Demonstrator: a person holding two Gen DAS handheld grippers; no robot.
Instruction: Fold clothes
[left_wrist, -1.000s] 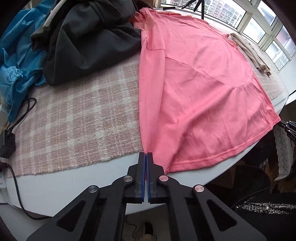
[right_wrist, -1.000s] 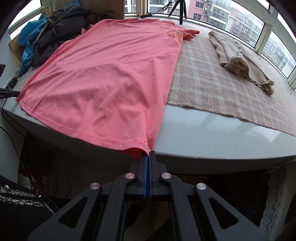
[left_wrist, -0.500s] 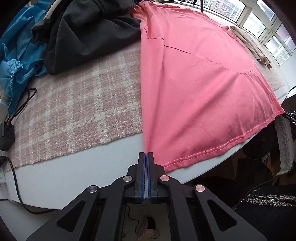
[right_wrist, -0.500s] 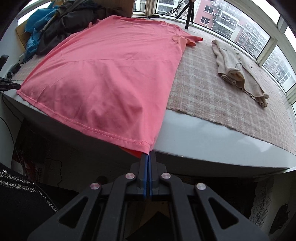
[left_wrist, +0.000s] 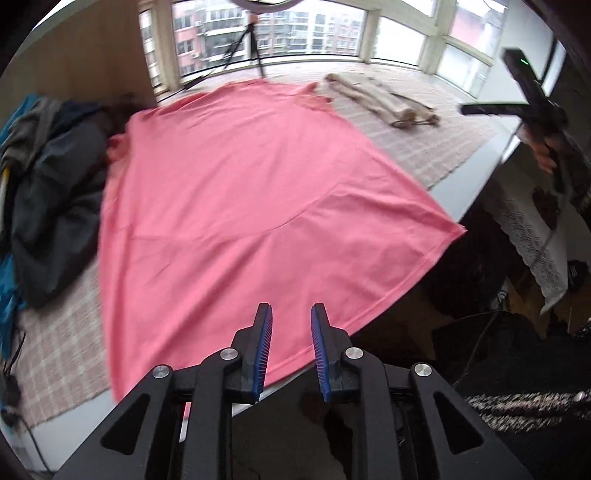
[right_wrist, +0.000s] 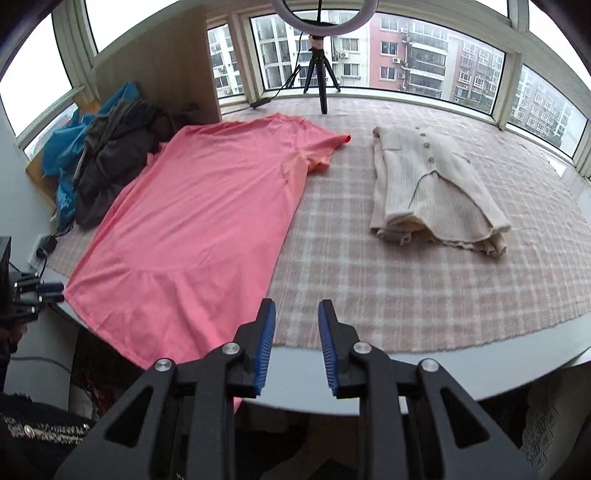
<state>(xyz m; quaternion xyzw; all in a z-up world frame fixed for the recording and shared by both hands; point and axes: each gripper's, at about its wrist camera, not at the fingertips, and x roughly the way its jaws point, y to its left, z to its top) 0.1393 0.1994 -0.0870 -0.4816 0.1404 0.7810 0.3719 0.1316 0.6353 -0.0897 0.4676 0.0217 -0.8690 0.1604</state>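
The pink dress (right_wrist: 199, 221), thin smooth jersey with a curved seam, lies spread flat on the checked woven cloth (right_wrist: 369, 280) covering the white desk (right_wrist: 480, 365), its hem hanging over the near edge. Both the left tongs (left_wrist: 291, 314) and the right tongs (right_wrist: 295, 308) are opening, with nothing between their ribbed blue pads. A folded cream knit cardigan (right_wrist: 432, 192) lies well right of the dress; dark and blue clothes (right_wrist: 99, 166) are heaped at its left.

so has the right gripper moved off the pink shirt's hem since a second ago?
Yes. The right gripper let go, its jaws opening and empty, and rose over the checked cloth, beside the pink shirt.
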